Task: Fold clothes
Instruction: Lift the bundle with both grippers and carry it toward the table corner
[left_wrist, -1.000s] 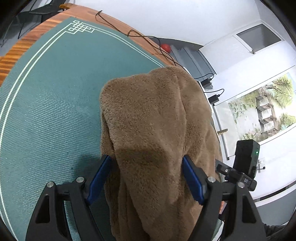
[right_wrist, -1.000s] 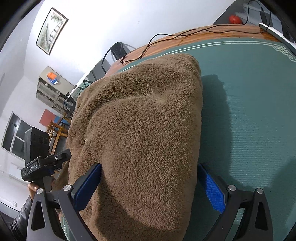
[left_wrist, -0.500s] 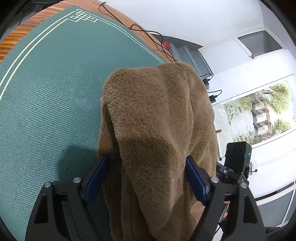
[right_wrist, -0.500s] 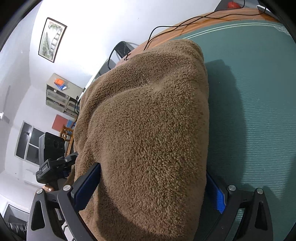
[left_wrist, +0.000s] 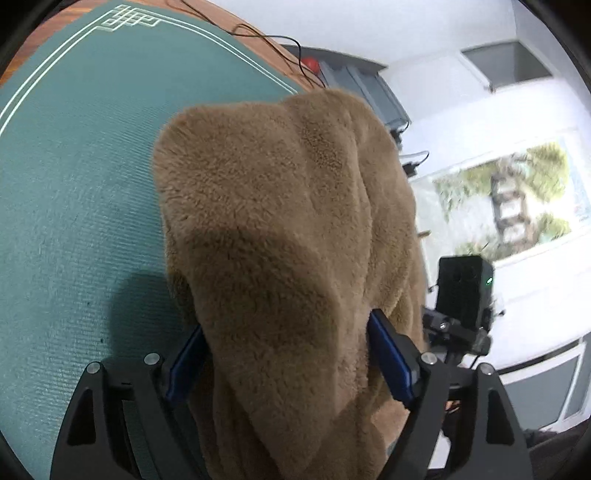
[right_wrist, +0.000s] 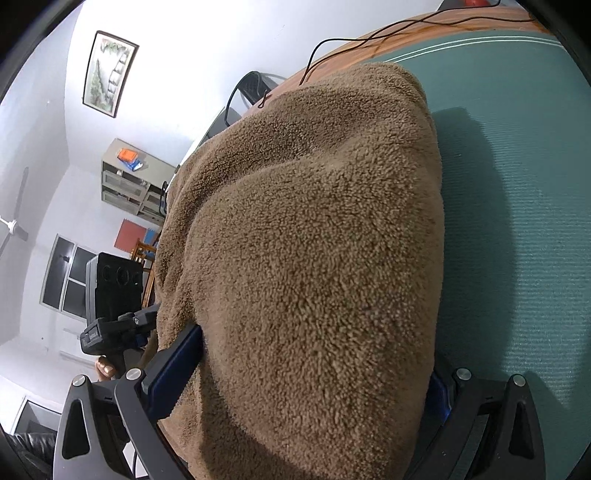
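Observation:
A thick brown fleece garment (left_wrist: 280, 229) is held up above the green table mat (left_wrist: 74, 184) and drapes over both grippers. My left gripper (left_wrist: 288, 354) has its blue pads (left_wrist: 184, 362) wide apart with the fleece bunched between and over them. My right gripper (right_wrist: 314, 376) also stands wide, with the fleece (right_wrist: 314, 240) filling the gap and hiding most of the right pad. The fingertips of both are hidden under the cloth. The other gripper shows at the right of the left wrist view (left_wrist: 461, 295) and at the left of the right wrist view (right_wrist: 114, 295).
The green mat (right_wrist: 517, 221) with white border lines lies on a wooden table (right_wrist: 388, 40). Black cables (left_wrist: 280, 40) run along the far table edge. A red object (left_wrist: 313, 65) and grey cabinets stand behind. A framed picture (right_wrist: 107, 74) hangs on the wall.
Both grippers have risen and tilted with the fleece, lifting it further off the mat. The garment's far end hangs higher and fills more of both views.

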